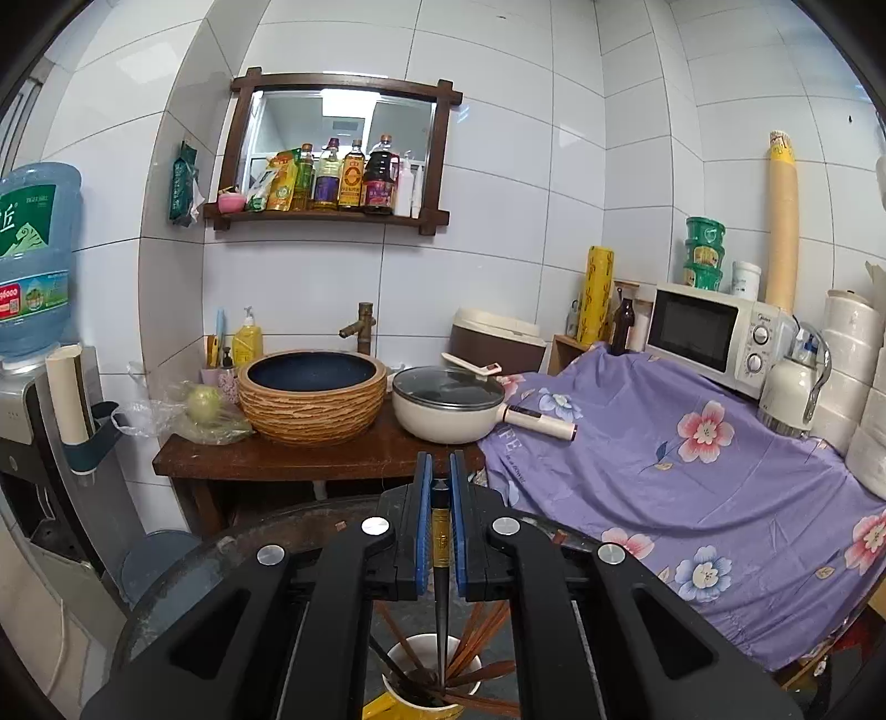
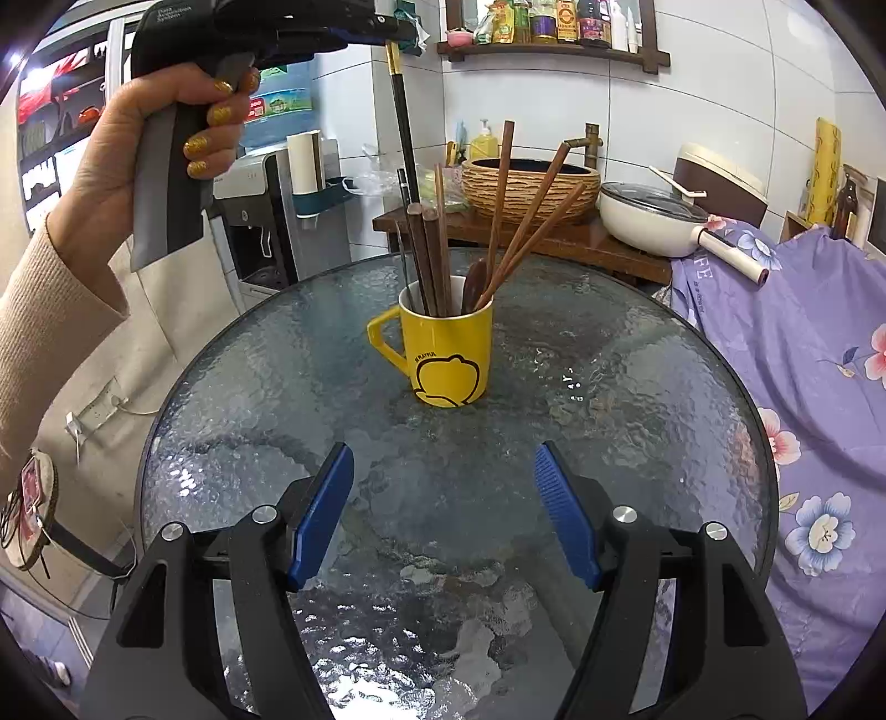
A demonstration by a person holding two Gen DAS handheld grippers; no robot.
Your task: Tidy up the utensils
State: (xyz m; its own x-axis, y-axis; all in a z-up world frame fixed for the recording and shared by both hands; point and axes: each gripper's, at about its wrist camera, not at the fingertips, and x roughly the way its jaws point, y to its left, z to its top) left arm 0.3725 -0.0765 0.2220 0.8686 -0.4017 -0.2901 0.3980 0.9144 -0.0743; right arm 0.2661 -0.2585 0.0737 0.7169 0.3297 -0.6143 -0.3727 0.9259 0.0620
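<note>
My left gripper (image 1: pixel 441 471) is shut on a black chopstick (image 1: pixel 441 559) with a gold band, which hangs tip down into the yellow mug (image 1: pixel 396 706) below. Several brown chopsticks (image 1: pixel 476 637) stand in that mug. In the right wrist view a hand holds the left gripper (image 2: pixel 387 39) high at the top left. The black chopstick (image 2: pixel 401 127) slants down from it toward the mug (image 2: pixel 448 354) at the table's middle. Brown chopsticks (image 2: pixel 501 210) and a dark spoon (image 2: pixel 475 288) lean in the mug. My right gripper (image 2: pixel 443 451) stands open above the glass, nearer than the mug, with nothing between its fingers.
The mug stands on a round textured glass table (image 2: pixel 277 387). A purple floral cloth (image 2: pixel 803 343) covers the counter on the right. Behind are a woven sink basin (image 2: pixel 526 183), a white pan with a lid (image 2: pixel 648 216), a water dispenser (image 2: pixel 260 221) and a microwave (image 1: pixel 714 338).
</note>
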